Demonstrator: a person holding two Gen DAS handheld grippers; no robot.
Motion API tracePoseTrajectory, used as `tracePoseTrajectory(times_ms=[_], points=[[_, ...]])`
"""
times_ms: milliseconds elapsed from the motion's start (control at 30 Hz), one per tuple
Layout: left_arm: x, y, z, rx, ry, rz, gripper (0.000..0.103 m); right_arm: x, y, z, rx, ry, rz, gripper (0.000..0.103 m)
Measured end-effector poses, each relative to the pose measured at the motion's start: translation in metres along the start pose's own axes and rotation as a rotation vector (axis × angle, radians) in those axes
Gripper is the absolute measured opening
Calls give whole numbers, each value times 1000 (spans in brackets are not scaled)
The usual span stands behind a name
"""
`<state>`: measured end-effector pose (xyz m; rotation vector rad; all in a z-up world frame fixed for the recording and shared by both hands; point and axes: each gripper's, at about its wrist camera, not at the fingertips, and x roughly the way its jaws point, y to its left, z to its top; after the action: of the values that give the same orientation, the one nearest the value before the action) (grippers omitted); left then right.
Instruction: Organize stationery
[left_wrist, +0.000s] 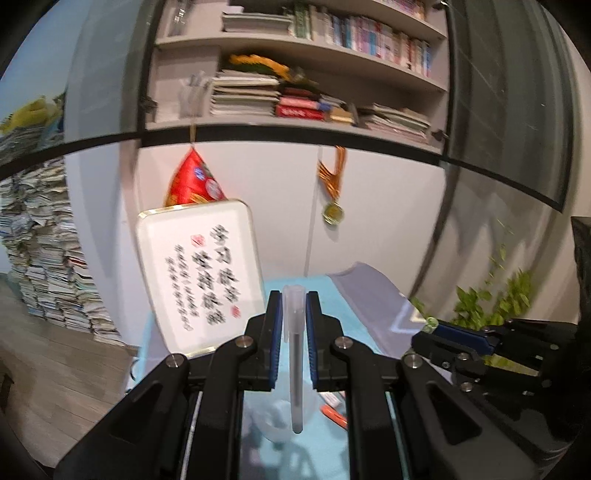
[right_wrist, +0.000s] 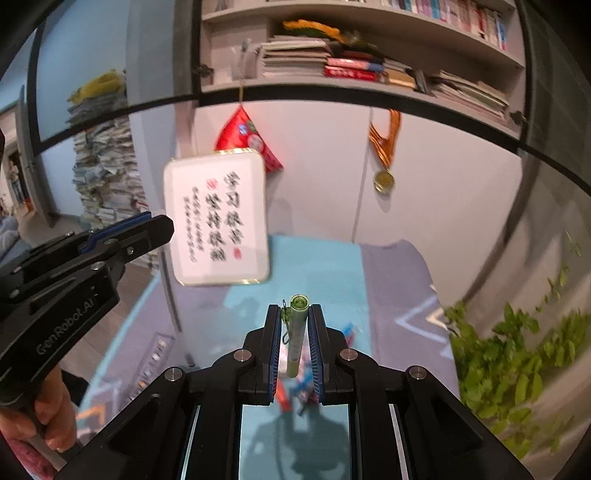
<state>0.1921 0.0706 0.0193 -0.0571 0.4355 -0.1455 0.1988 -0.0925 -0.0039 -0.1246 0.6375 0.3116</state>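
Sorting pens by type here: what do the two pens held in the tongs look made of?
The white pen in the left tongs looks like frosted, translucent plastic: milky and matte, with a dark refill showing through the barrel. The green pen in the right tongs looks like opaque matte plastic with a glossier clear-green end; its thin looped clip is probably wire, though blur leaves that open.

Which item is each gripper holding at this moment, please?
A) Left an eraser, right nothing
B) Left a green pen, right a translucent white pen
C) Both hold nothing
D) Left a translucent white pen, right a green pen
D: in the left wrist view the left gripper is shut on a translucent white pen, and in the right wrist view the right gripper is shut on a green pen.
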Motion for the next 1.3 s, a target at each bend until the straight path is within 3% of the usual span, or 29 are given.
tracePoseTrajectory(times_ms=[167,333,600,1300], points=[[1,24,14,-24,-21,44,11,1,12,27,2,-46,26,16],[4,35,14,-50,-31,36,11,11,28,39,-11,-56,70,16],[46,40,-12,-99,70,-17,11,54,34,22,14,59,145,16],[81,54,-58,-146,208,-13,11,94,54,-4,-43,186,122,16]])
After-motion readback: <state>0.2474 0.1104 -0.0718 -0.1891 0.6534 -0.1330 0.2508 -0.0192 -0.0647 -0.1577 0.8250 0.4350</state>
